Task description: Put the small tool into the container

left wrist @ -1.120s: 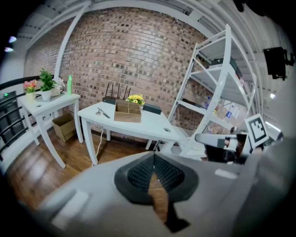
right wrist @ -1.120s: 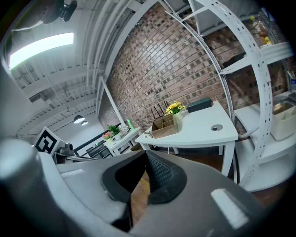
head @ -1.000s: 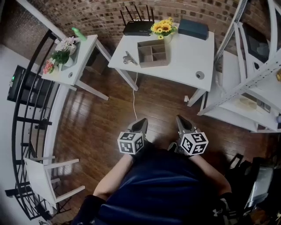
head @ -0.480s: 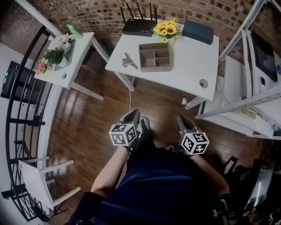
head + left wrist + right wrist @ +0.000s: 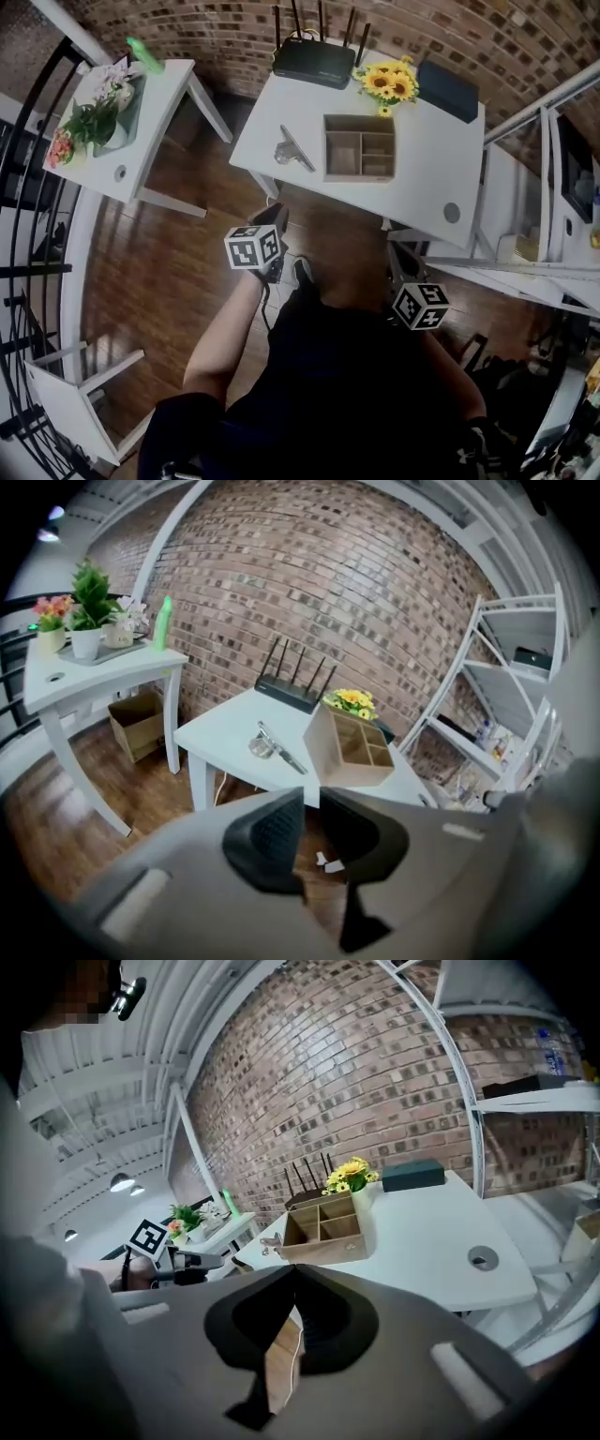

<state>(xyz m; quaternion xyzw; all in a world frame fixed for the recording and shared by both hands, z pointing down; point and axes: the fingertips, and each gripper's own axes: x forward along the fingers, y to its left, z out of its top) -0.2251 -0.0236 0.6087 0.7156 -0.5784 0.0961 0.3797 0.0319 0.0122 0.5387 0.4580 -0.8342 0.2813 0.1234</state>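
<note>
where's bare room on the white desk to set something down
Bare: the front strip of the desk between container and cable hole, and the right side in front of the dark box. Crowded: the back edge with router, sunflowers, box; small tool lies left of container.

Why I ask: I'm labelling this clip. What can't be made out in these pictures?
Small tool: too small in every view to tell its type.
Container: in the right gripper view its near wall hides the compartment floors.
Shelf rack: cut off by the head view's right edge.
</note>
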